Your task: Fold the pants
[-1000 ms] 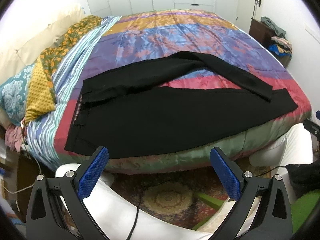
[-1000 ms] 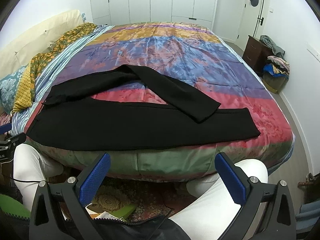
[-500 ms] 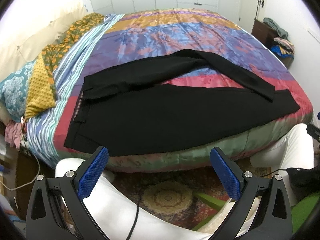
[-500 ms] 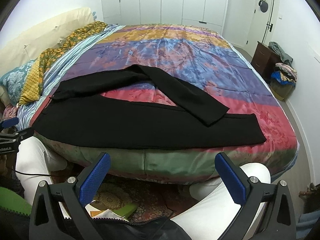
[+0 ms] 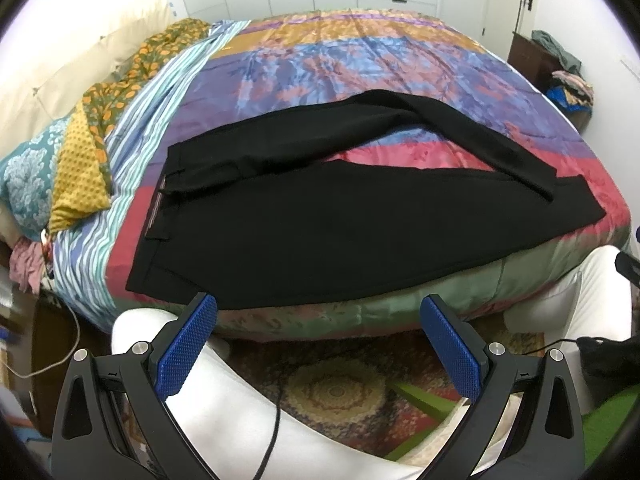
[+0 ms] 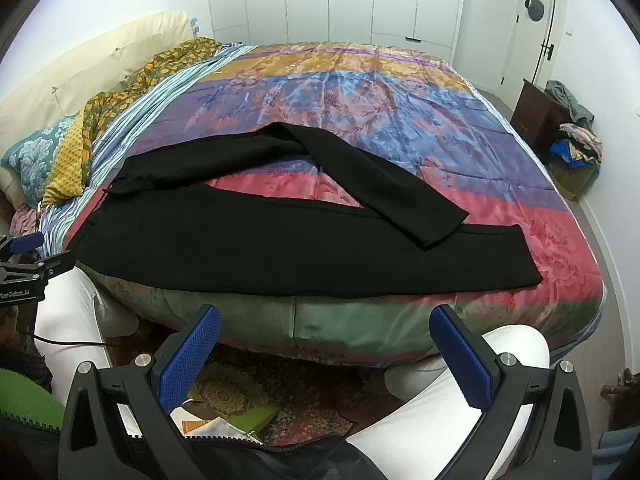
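A bed (image 5: 360, 68) (image 6: 360, 92) with a many-coloured quilt is seen filling most of both views. Black pants (image 5: 340, 216) (image 6: 280, 236) are laid flat across its near edge, with the waistband at 9 o'clock and the leg ends at 3 o'clock. 1 leg is stretched straight along the edge; the other is bent, running up toward 12 o'clock and then down toward 3 o'clock, so that its hem is laid over the straight leg. Pillows (image 5: 48, 168) (image 6: 52, 152) are seen at 9 o'clock, and a dark cabinet (image 6: 540, 112) with clothes on it at 2 o'clock.

The left gripper (image 5: 318, 344) is held at 6 o'clock, in front of the bed edge; its 2 blue pads (image 5: 188, 344) are kept wide apart, with nothing between them. The right gripper (image 6: 326, 356) is held the same way, its pads (image 6: 188, 356) wide apart and not touching the pants.
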